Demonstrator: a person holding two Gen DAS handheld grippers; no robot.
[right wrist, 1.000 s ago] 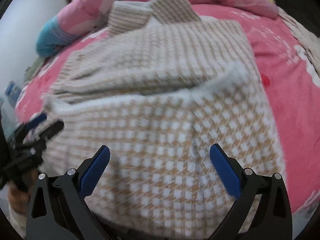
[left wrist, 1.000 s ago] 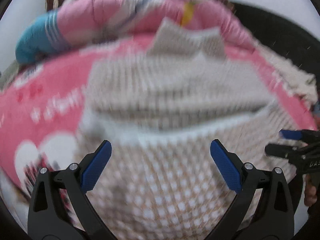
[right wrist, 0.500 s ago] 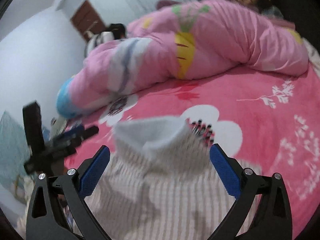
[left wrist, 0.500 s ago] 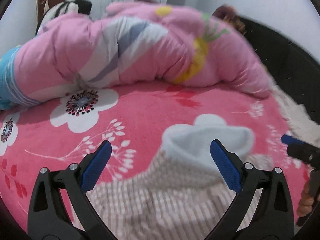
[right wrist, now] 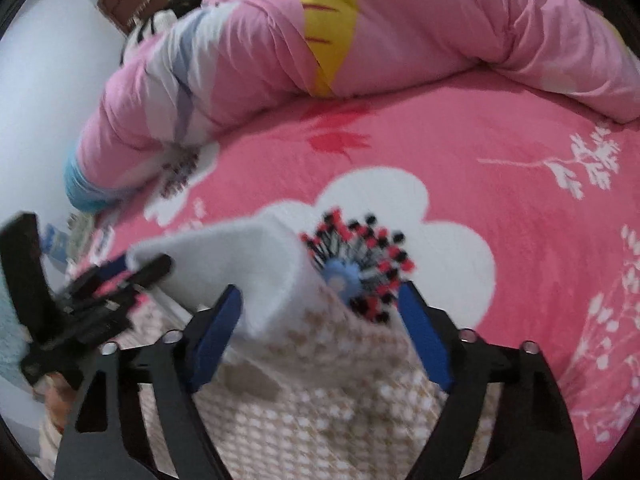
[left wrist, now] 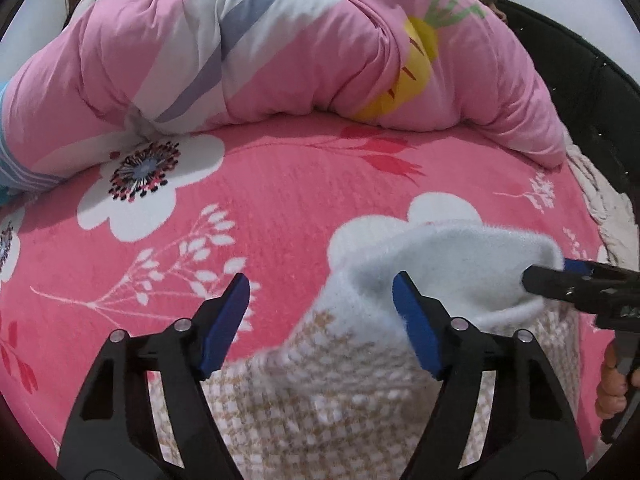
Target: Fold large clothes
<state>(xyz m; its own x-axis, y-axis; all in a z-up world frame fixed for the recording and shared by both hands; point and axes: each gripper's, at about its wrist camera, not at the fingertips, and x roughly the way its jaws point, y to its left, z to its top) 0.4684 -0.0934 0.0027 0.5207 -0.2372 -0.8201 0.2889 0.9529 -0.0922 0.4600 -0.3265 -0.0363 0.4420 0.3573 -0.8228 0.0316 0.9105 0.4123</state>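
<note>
1. The sweater (left wrist: 320, 392) lies on the bed (left wrist: 280, 200), a checked tan-and-white knit with a fuzzy white lining. One end is flipped up so the white inside shows as a curled lip, right in front of both cameras.

2. The left tongs (left wrist: 320, 324) are closing. The knit sits between the jaws, nearer the right blue pad, which looks to be touching the white lip; the left pad is over bare pink sheet. Not clamped yet as far as the left view shows.

3. The right tongs (right wrist: 320, 332) are closing too, with the white lip and checked knit between them. The left pad looks right against the fabric, the right pad at the fabric's edge. It's a bit blurry, so a real pinch can't be confirmed; they read as still apart.

4. Each tool shows up in the other's view, so both hands are working the same end of the sweater, side by side.

5. Progress guess: somewhere mid-fold. The sweater already looks doubled over, layers stacked under the tongs. Probably left: grab this end, carry it across, flatten it out.

6. The pink quilt (left wrist: 320, 52) is piled at the far side, well apart from the sweater, so there's room on the bed.
</note>
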